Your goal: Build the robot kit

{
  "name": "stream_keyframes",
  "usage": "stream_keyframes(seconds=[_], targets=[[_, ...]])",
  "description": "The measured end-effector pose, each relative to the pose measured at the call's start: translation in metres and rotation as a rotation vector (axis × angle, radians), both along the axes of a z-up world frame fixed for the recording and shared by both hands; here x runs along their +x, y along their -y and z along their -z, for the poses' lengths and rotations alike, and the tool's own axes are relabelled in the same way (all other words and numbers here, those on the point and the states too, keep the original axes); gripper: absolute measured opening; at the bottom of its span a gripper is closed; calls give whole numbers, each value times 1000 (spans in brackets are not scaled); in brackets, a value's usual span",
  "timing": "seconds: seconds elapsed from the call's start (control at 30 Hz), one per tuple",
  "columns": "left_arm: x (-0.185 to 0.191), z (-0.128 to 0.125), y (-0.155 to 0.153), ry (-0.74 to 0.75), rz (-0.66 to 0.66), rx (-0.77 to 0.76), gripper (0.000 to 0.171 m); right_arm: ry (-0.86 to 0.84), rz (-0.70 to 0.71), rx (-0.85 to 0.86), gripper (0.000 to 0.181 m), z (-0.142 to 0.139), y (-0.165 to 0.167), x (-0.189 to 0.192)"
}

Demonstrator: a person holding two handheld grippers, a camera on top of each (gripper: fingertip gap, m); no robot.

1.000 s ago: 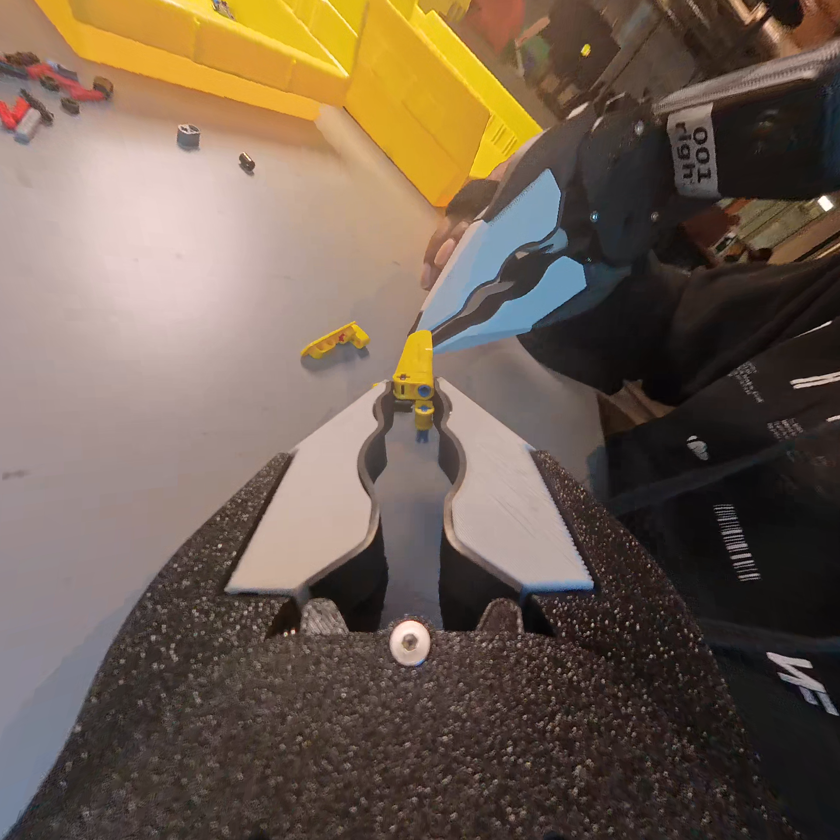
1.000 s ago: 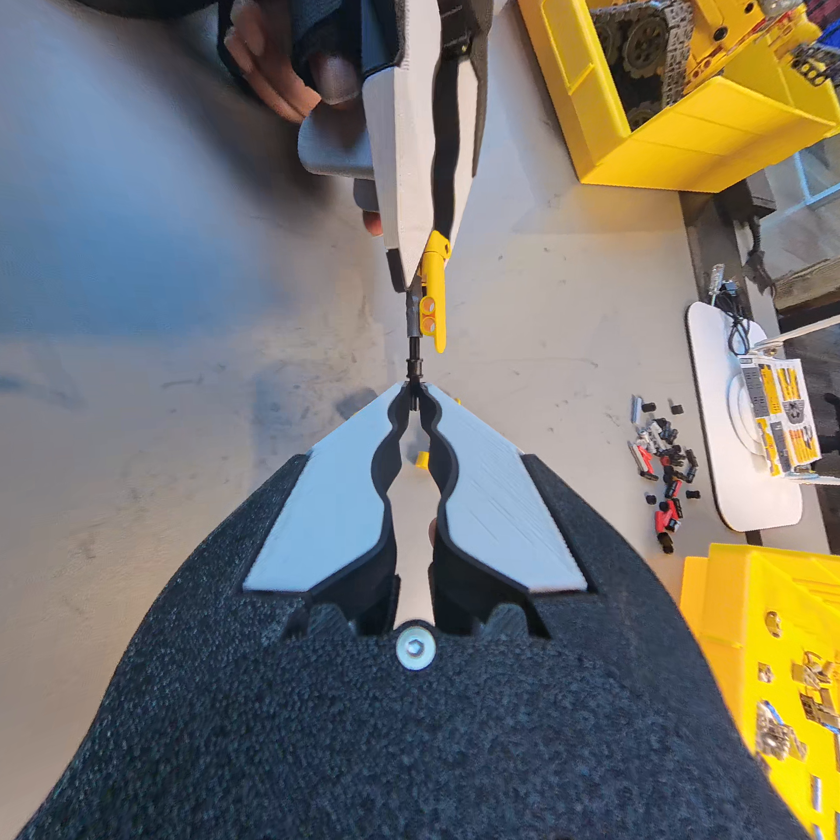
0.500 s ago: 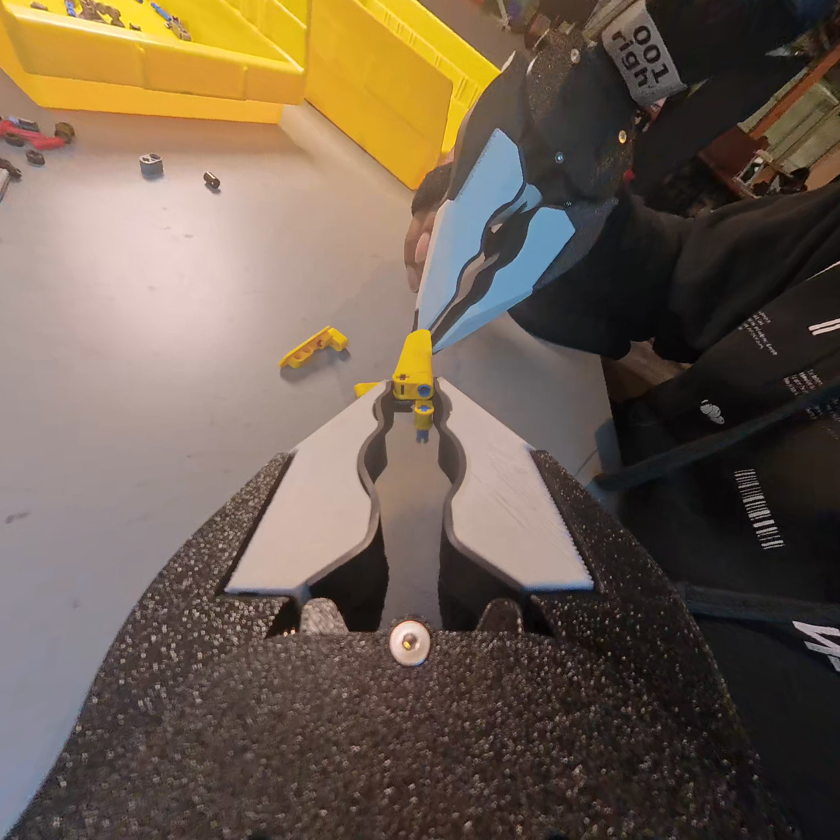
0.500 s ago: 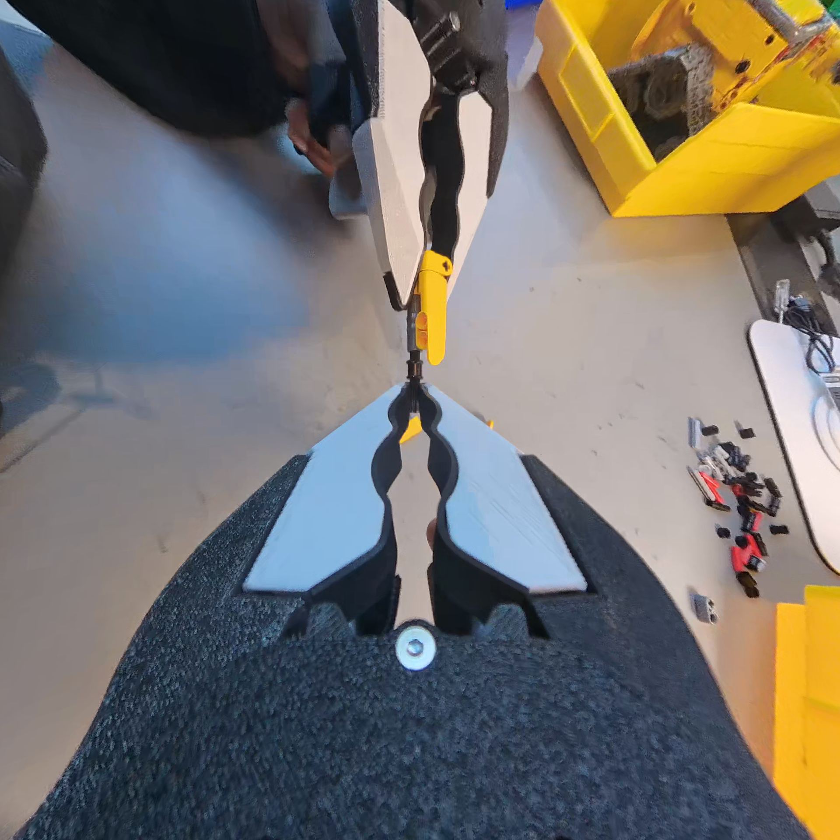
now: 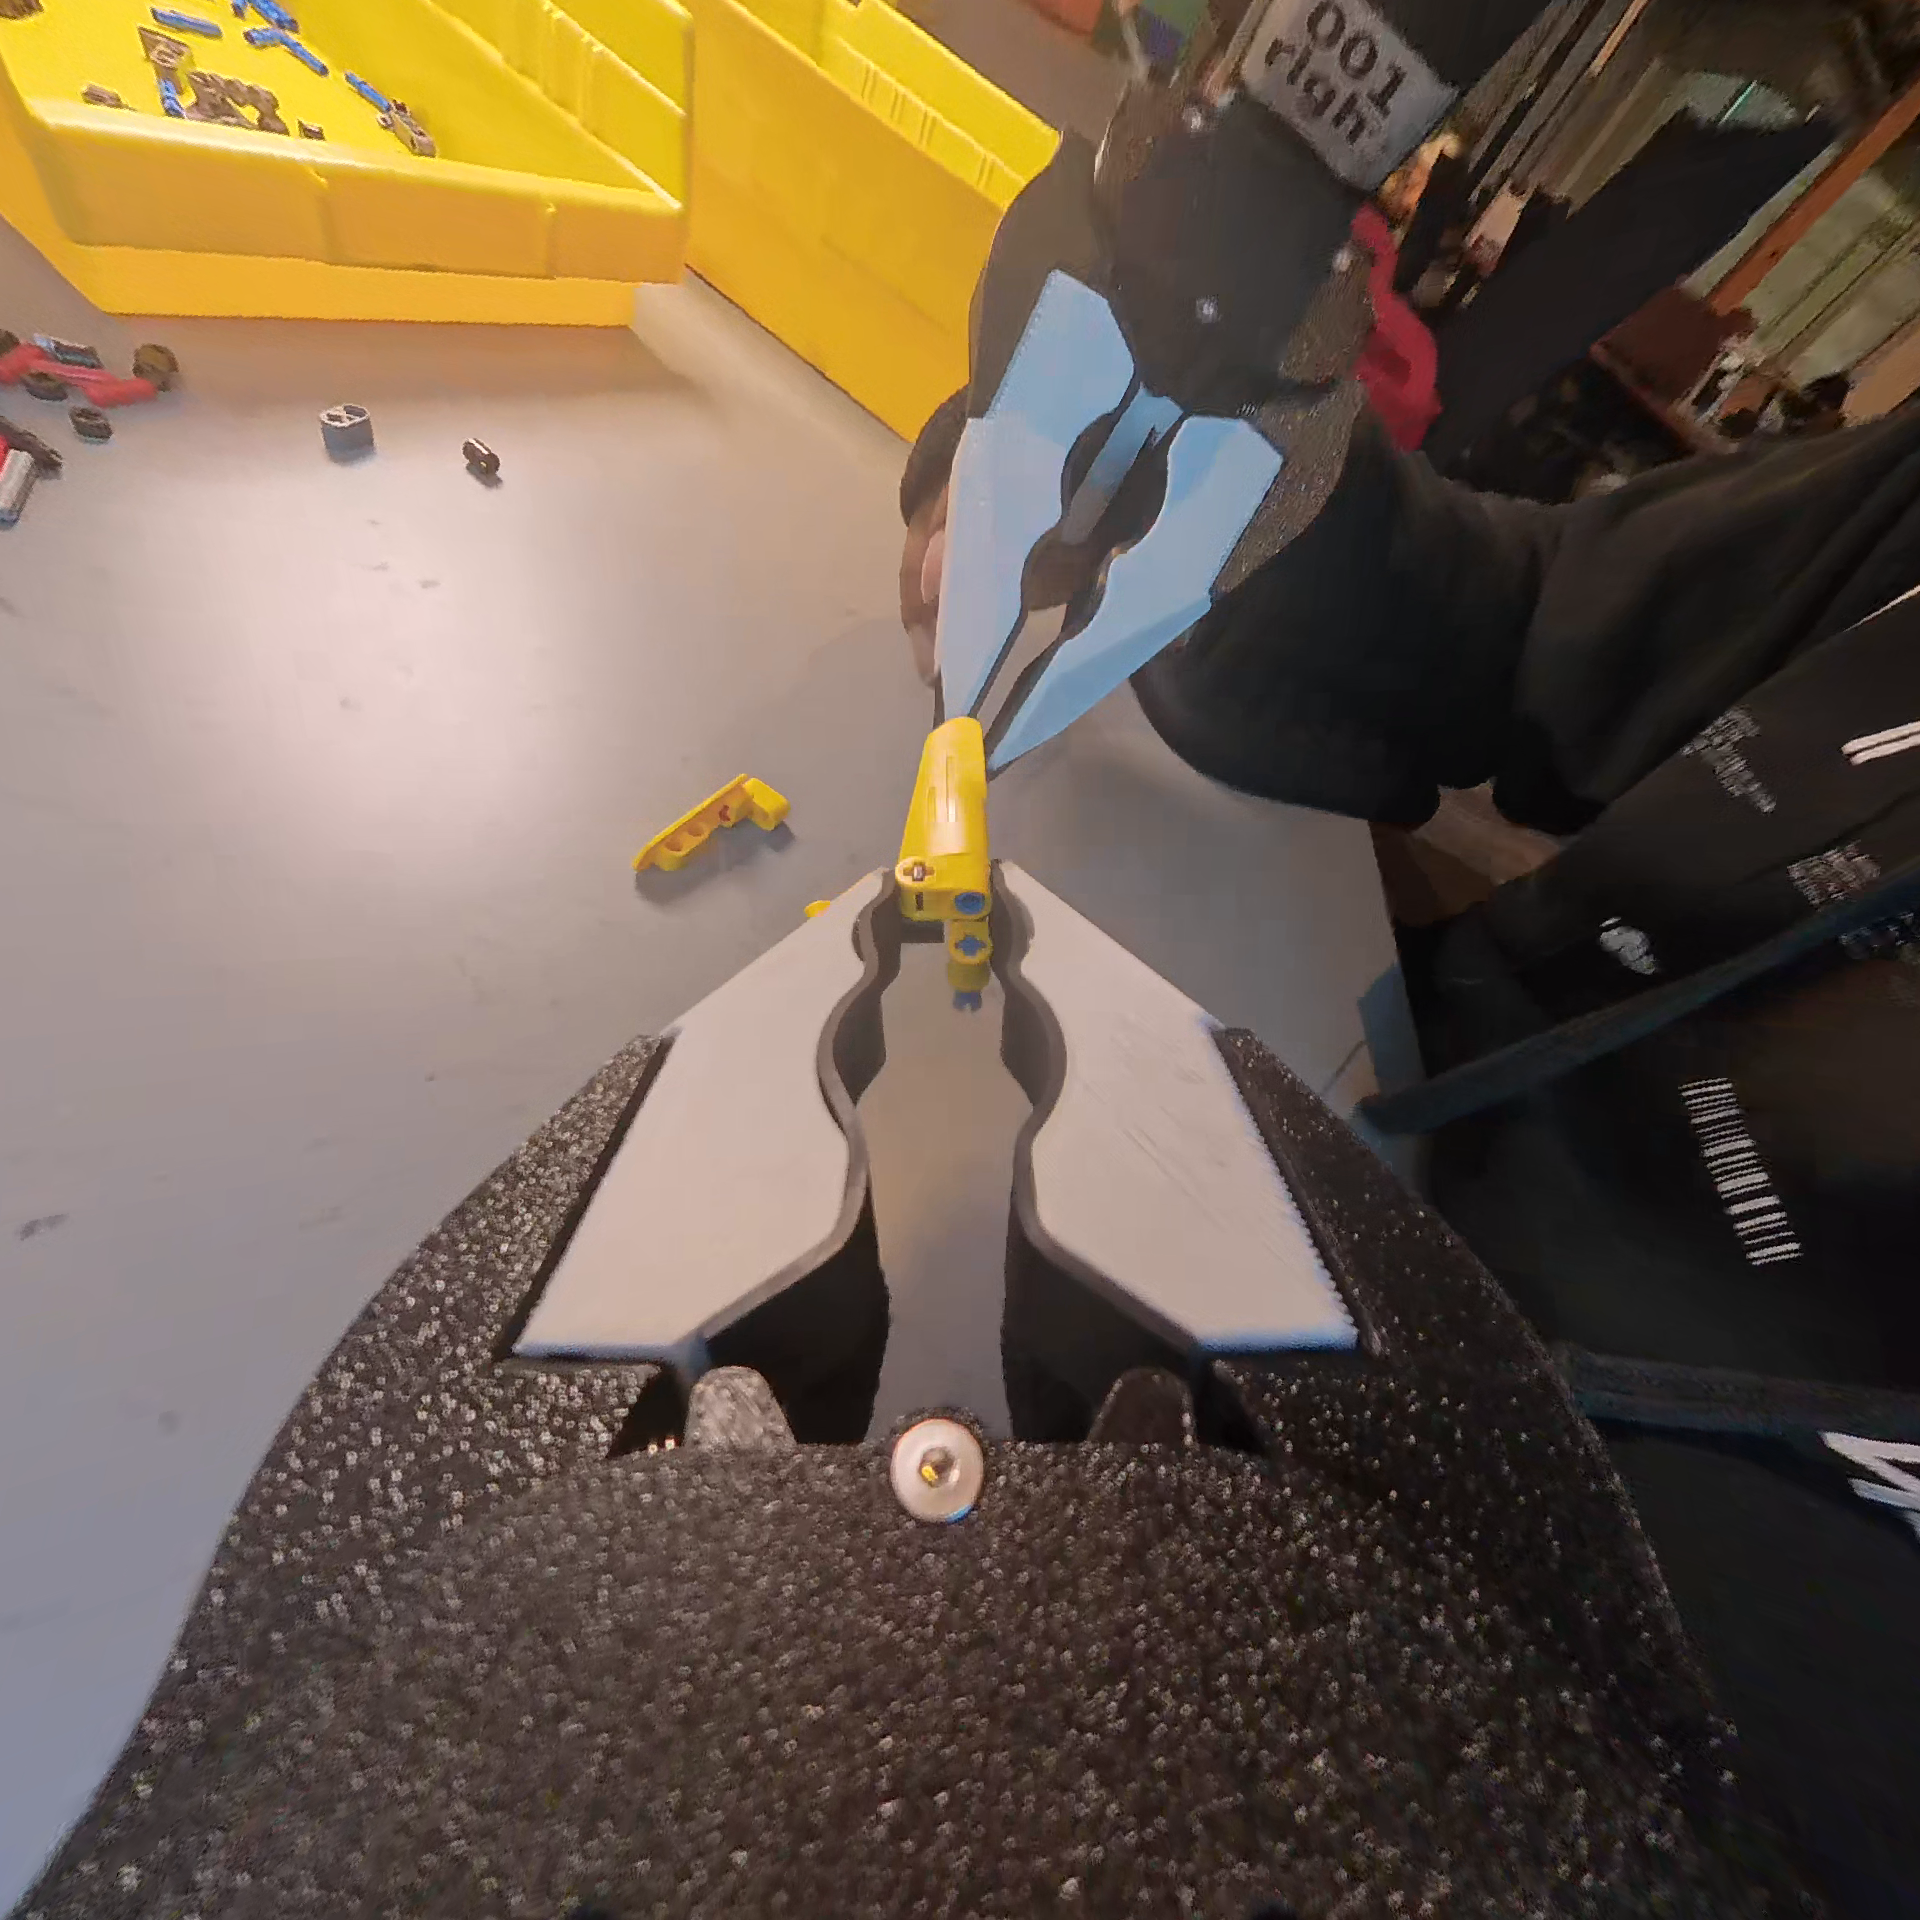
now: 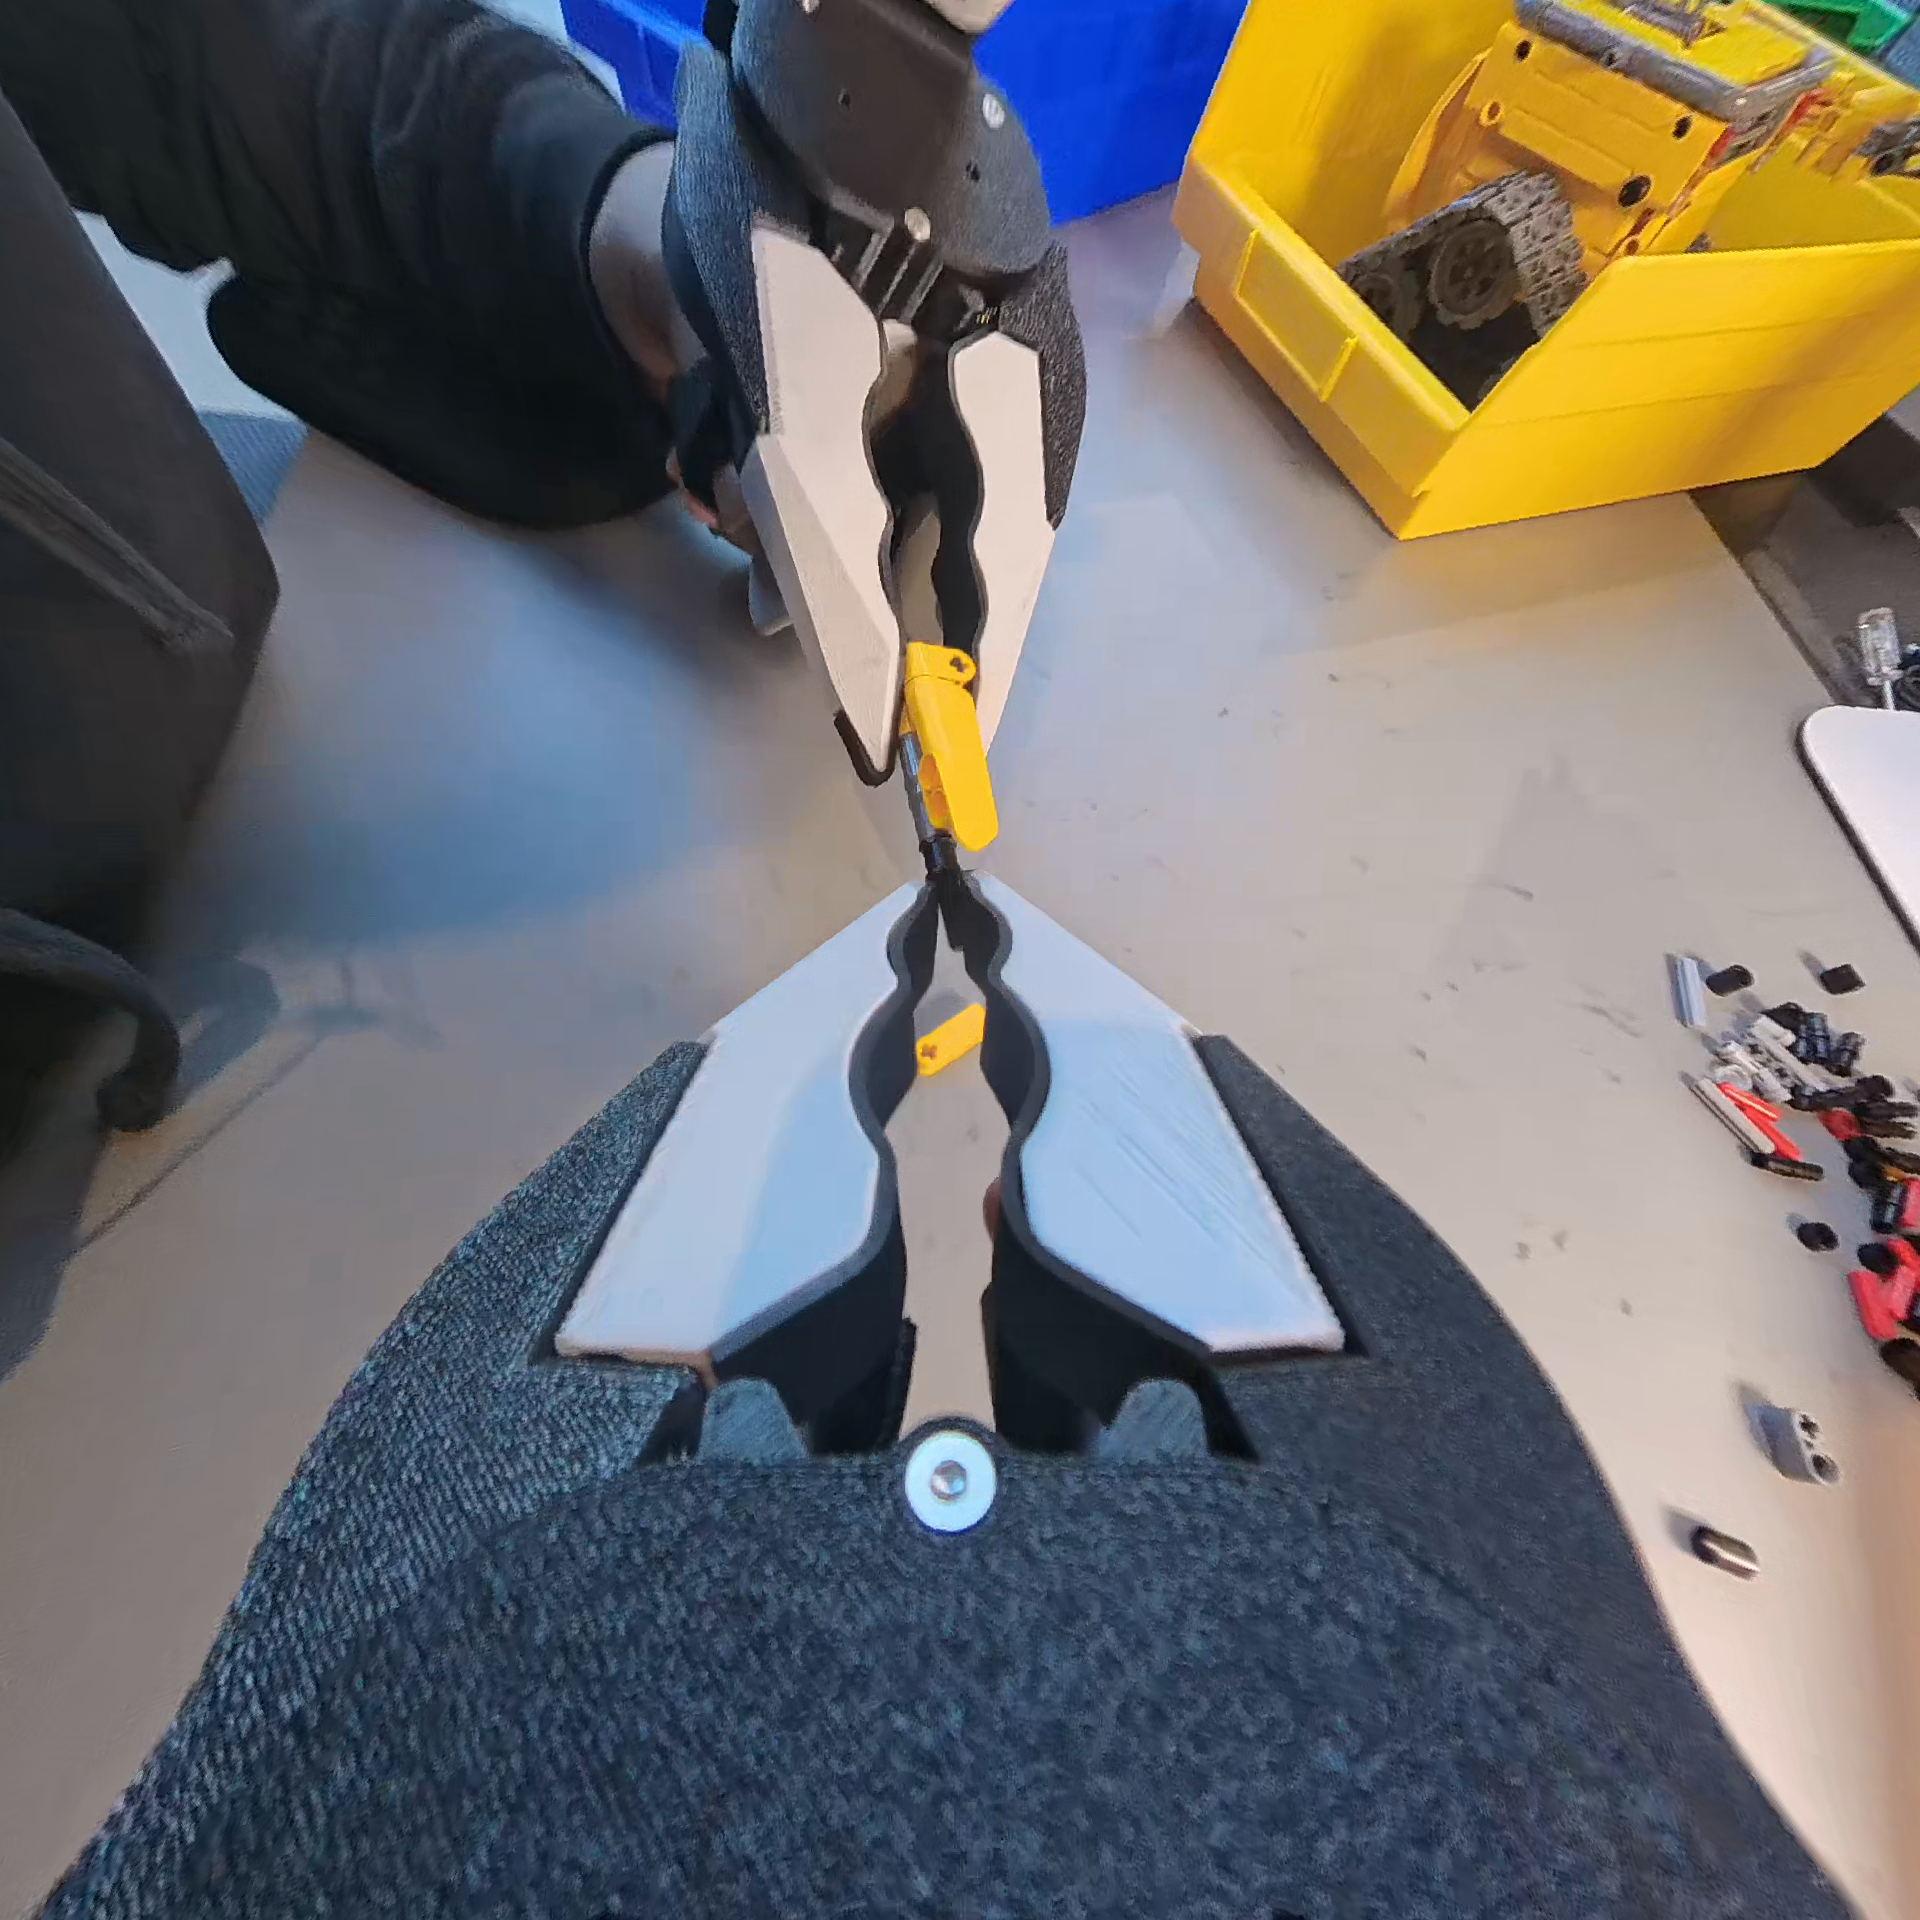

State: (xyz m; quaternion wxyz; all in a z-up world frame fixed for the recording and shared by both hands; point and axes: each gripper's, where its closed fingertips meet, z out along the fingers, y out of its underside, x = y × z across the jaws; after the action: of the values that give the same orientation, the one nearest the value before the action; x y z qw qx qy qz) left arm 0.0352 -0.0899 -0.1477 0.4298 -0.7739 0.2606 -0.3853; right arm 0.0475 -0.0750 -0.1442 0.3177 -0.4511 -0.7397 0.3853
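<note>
Right gripper (image 6: 951, 902) now steeper above yellow beam (image 5: 943, 821), pinching black pin (image 6: 940, 868); left gripper (image 5: 943, 894) clamped on beam.

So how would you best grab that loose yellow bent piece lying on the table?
Probably the long straight arm of the yellow bent plastic beam, pinched across its narrow width from straight above: it lies flat on the grey table, leaving only its thin sides free.

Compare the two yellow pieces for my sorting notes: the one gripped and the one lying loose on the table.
The held yellow piece is off the table, pinched by the left gripper; the loose yellow piece lies flat, untouched. The held one carries blue pins; the loose one shows none. Both are yellow plastic.
</note>
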Motion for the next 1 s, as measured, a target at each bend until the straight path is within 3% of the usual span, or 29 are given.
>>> stream_keyframes(seconds=[0.13,0.3,0.37,0.57,0.67,0.8,1.0], targets=[[-8,-12,-3,140,7,-54,15,-67,8,-56,13,-11,-8,0],[-15,-11,0,196,12,-103,15,18,6,-13,28,17,-17,10],[-15,-12,1,232,22,-130,15,-36,-14,22,34,14,-10,2],[-12,-14,4,324,45,-198,15,-261,-43,201,18,-19,4,-14],[-11,-14,5,323,48,-196,15,-262,-42,213,7,-18,5,-13],[-10,-14,5,295,50,-163,15,-254,-43,185,7,-17,5,-12],[-11,-21,6,103,46,95,16,-257,-68,103,4,-17,10,-10]])
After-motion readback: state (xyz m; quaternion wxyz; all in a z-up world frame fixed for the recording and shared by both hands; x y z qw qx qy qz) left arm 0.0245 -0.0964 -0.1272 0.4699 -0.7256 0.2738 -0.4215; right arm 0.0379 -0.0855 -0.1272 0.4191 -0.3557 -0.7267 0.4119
